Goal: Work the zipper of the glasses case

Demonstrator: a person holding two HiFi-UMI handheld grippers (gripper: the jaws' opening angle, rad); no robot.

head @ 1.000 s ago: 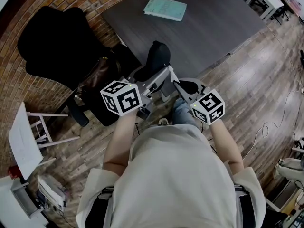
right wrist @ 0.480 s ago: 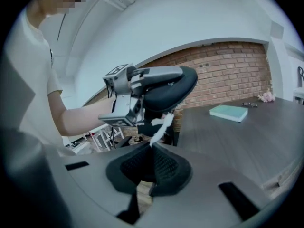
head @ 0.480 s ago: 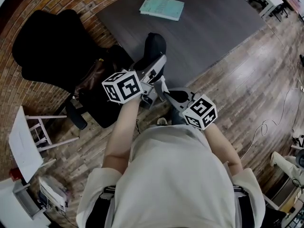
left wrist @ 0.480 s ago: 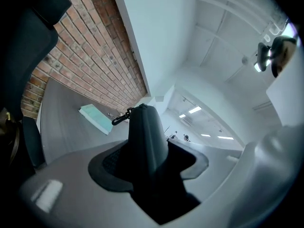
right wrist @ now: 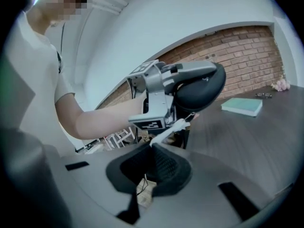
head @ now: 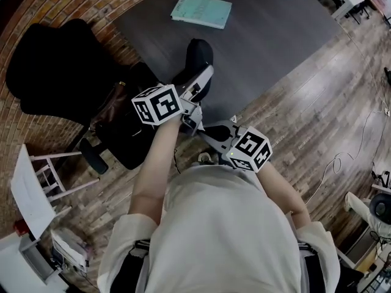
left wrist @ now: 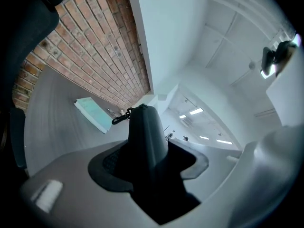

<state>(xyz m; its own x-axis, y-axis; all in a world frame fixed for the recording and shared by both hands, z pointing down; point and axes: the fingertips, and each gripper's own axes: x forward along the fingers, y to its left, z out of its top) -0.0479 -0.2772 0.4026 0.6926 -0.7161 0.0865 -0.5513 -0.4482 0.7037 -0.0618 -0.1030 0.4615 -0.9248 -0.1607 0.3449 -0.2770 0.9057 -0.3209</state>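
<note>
Hidden and unclear parts: the zipper track of the black, rounded hard-shell glasses case [head: 199, 57] is not resolving in any view, so whether it is lying open or closed cannot be told; in the left gripper view the near half of the case is sinking into shadow between the pads; in the head view the pull is too small to make out.

Task object: the case is hanging in the air by the near edge of the dark grey tabletop [head: 275, 35], not resting on it; a flat teal book [head: 201, 11] is lying farther back on the tabletop, well apart from the case; a small dark clip [left wrist: 120, 117] is dangling at the case's far tip; a thin white pull strip [right wrist: 169, 130] is running down from the case's underside.

Left hand-held gripper [head: 197, 84]: the jaws are standing fairly wide and clamping the case across its body, one dark pad on each flank; the gripper is pointing roughly level.

Right hand-held gripper [right wrist: 152, 145]: the jaws are pressing fully together; the near end of the white pull strip is meeting their tips and appears to be pinched there; in the head view this gripper is sitting just beside the left one, nearer the person, its tips pointing toward the case.
</note>
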